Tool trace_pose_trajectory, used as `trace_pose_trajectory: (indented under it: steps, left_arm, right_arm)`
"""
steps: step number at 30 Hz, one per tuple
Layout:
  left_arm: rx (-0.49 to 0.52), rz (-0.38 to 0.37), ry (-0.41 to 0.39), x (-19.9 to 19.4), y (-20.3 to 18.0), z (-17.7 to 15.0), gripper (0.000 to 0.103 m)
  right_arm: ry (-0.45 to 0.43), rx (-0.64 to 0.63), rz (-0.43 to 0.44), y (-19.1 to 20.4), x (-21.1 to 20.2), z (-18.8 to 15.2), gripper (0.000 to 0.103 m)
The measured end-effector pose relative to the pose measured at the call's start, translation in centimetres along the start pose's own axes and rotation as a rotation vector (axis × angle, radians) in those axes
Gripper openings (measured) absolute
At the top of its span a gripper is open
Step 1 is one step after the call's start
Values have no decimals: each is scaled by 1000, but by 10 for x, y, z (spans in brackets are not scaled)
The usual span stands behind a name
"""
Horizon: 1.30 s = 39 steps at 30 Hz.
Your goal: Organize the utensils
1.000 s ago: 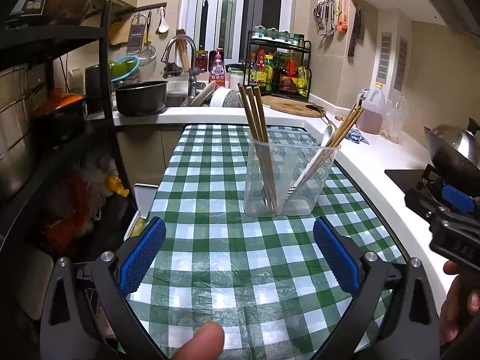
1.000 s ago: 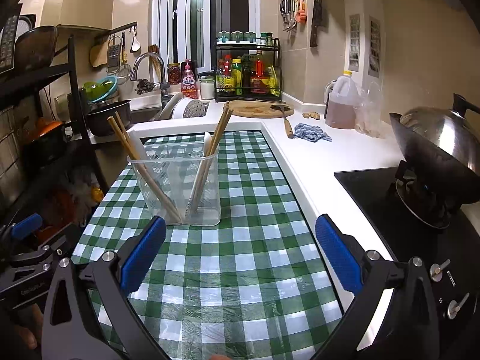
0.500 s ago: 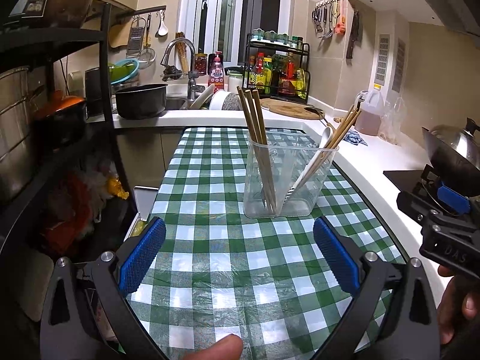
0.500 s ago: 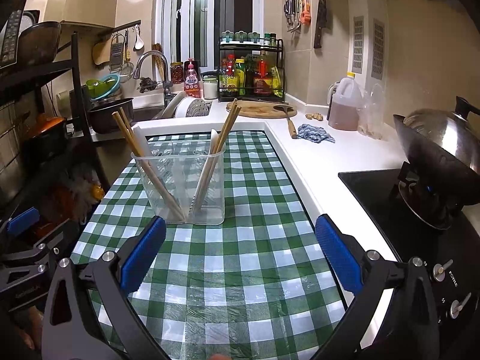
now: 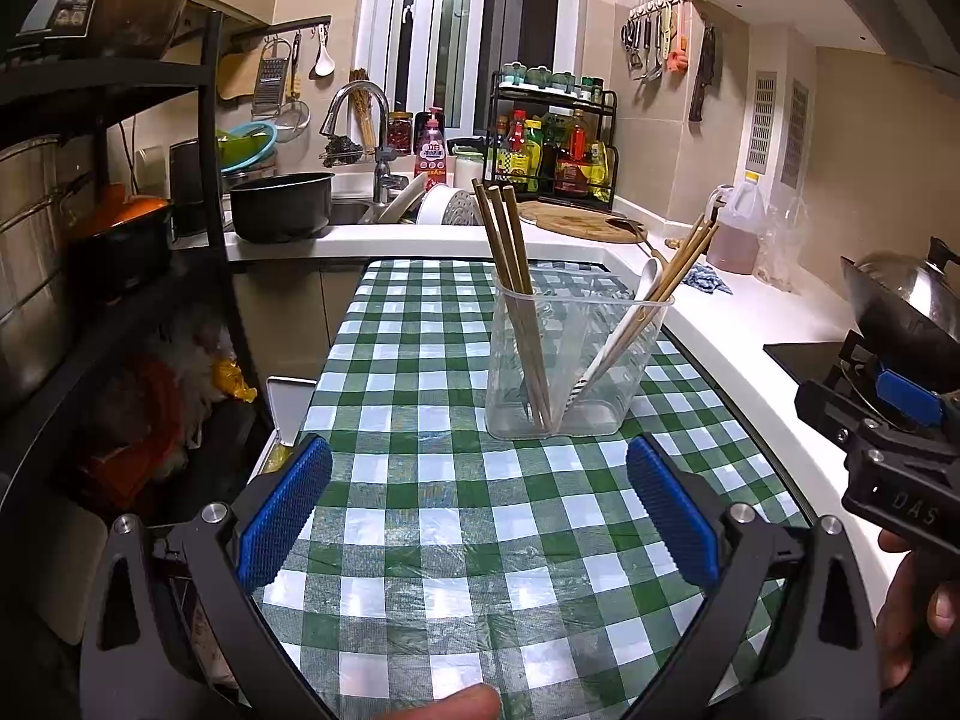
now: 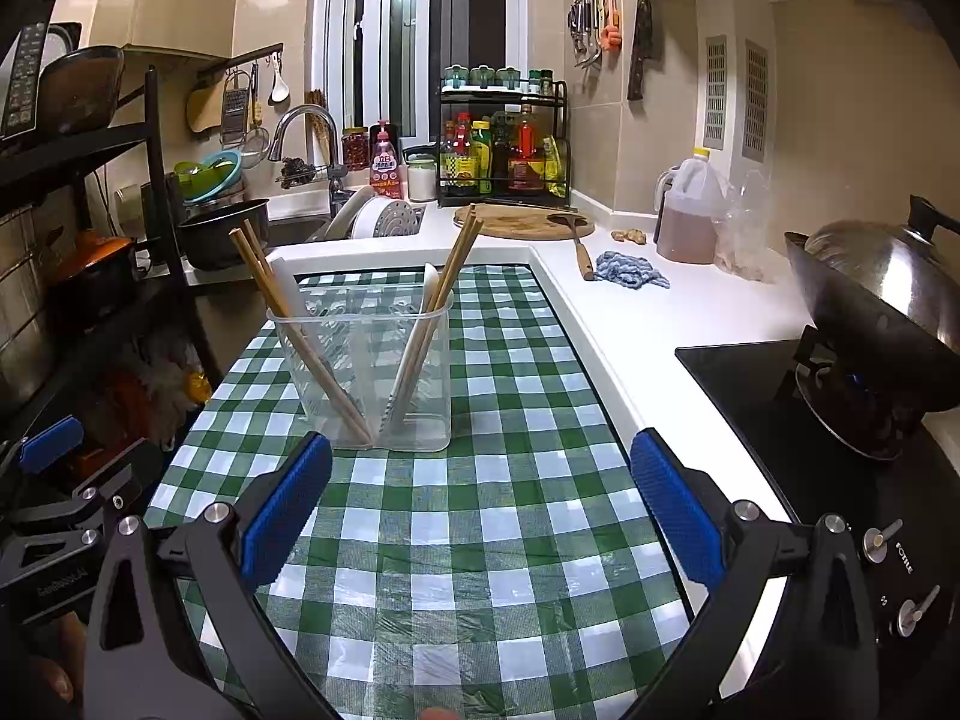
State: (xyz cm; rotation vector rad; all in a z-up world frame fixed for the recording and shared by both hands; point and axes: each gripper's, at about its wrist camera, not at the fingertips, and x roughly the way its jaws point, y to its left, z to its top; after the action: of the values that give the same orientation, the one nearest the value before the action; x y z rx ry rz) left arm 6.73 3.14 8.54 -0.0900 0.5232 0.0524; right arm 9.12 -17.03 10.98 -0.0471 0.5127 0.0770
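While both jaws gape empty, clear holder (image 5: 573, 363), chopsticks (image 5: 517, 294) leaning apart, white spoon (image 5: 624, 324).

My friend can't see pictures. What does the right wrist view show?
A clear plastic holder with wooden chopsticks and a white spoon stands on a green checked tablecloth, beyond the open right tongs.
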Motion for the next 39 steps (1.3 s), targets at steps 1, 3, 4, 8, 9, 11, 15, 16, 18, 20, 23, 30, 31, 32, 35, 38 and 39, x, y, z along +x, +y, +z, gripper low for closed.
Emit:
trace_pose_trajectory:
  steps: [1, 3, 4, 8, 9, 11, 15, 16, 18, 20, 23, 30, 31, 32, 35, 38, 39]
  left_arm:
    - [0, 1, -1, 0, 0, 0, 96]
    - [0, 2, -2, 0, 0, 0, 96]
    - [0, 0, -1, 0, 0, 0, 96]
    - [1, 1, -1, 0, 0, 0, 96]
    - [1, 2, -1, 0, 0, 0, 96]
    - [0, 1, 0, 0, 0, 0, 96]
    - [0, 0, 0, 0, 0, 0, 96]
    - [0, -1, 0, 0, 0, 0, 96]
    - [2, -2, 1, 0, -1, 0, 96]
    - [4, -3, 2, 1, -2, 0, 96]
    - [6, -4, 1, 1, -3, 0, 96]
    - [6, -5, 5, 1, -3, -2, 96]
    - [6, -6, 6, 2, -4, -2, 96]
    - [6, -7, 6, 2, -5, -2, 96]
    - [9, -9, 2, 2, -5, -3, 96]
    - [6, -9, 6, 3, -6, -3, 96]
    - [6, -7, 8, 4, -6, -3, 96]
  right_arm:
    - [0, 2, 2, 0, 0, 0, 98]
    - [-1, 1, 0, 0, 0, 0, 98]
    - [-1, -1, 1, 0, 0, 0, 98]
    - [2, -2, 3, 1, -1, -1, 98]
    - [2, -1, 4, 1, -1, -1, 98]
    - [2, -3, 2, 1, -1, -1, 98]
    - [1, -2, 3, 1, -1, -1, 98]
    - [1, -1, 3, 1, -1, -1, 98]
    - [1, 2, 1, 0, -1, -2, 98]
    - [2, 2, 0, 0, -1, -3, 98]
    - [3, 0, 0, 1, -2, -3, 98]
    - [5, -4, 5, 1, -1, -3, 98]
    - [6, -5, 5, 1, -1, -3, 98]
    - [6, -6, 6, 1, -2, -4, 98]
    - [7, -6, 7, 2, -1, -3, 98]
    - [6, -12, 8, 3, -2, -3, 98]
    - [7, -14, 8, 4, -2, -3, 98]
